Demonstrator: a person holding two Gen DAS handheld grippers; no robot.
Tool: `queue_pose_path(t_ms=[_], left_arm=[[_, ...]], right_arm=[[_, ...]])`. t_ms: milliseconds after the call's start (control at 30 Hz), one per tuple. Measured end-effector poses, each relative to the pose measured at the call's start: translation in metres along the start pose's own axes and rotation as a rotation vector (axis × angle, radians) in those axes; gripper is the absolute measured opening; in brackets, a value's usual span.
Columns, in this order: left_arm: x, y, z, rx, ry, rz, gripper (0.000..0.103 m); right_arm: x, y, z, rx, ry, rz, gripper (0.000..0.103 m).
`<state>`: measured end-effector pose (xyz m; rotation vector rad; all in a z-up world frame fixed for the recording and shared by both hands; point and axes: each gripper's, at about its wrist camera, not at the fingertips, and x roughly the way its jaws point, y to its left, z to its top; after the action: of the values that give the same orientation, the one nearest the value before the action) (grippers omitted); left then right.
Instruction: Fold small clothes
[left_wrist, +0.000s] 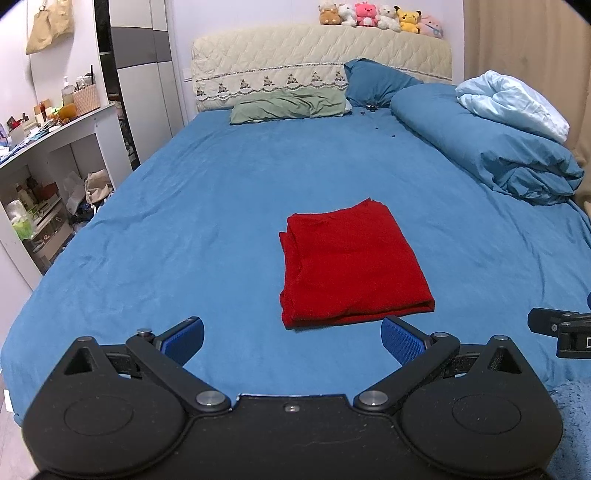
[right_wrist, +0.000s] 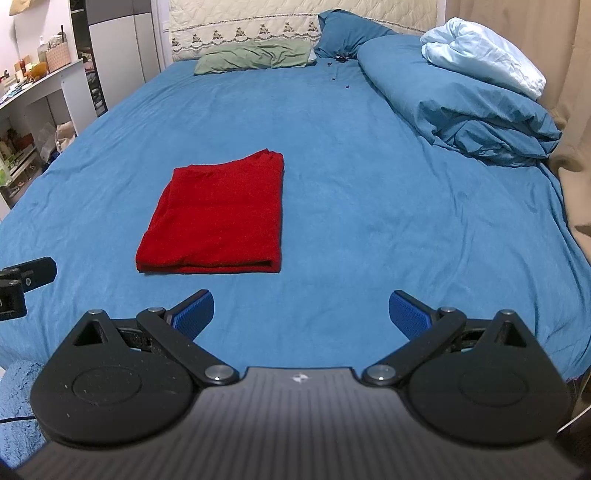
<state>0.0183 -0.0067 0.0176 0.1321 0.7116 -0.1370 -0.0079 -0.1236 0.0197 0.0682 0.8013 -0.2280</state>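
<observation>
Hovering at near edge of bed (left_wrist: 184, 206): left gripper (left_wrist: 291, 338) and right gripper (right_wrist: 301, 314) both jaws spread, empty. Red garment (left_wrist: 351, 258) just beyond, mid-bed, folded into rectangle. Fold looks near done; next: another halving or release, judging by neat layered edges

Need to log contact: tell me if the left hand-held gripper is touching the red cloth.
No, the left hand-held gripper is open, short of the red cloth.
</observation>
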Motion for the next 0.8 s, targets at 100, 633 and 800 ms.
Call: queue_pose_path(t_ms=[100, 633, 800], left_arm=[[0.0009, 0.0004, 0.0007, -0.002, -0.003, -0.001, 0.103], [0.0018, -0.0032, 0.0010, 0.002, -0.018, -0.008, 0.103], [0.0021, -0.0025, 0.0025, 0.000, -0.019, -0.017, 0.103]], right_arm=[[0.0003, -0.0004, 0.0000, 0.000, -0.001, -0.002, 0.103], [-0.0004, 0.0024, -0.0002, 0.014, 0.002, -0.006, 0.103], [-0.0001, 0.0017, -0.0001, 0.012, 0.003, -0.007, 0.103]])
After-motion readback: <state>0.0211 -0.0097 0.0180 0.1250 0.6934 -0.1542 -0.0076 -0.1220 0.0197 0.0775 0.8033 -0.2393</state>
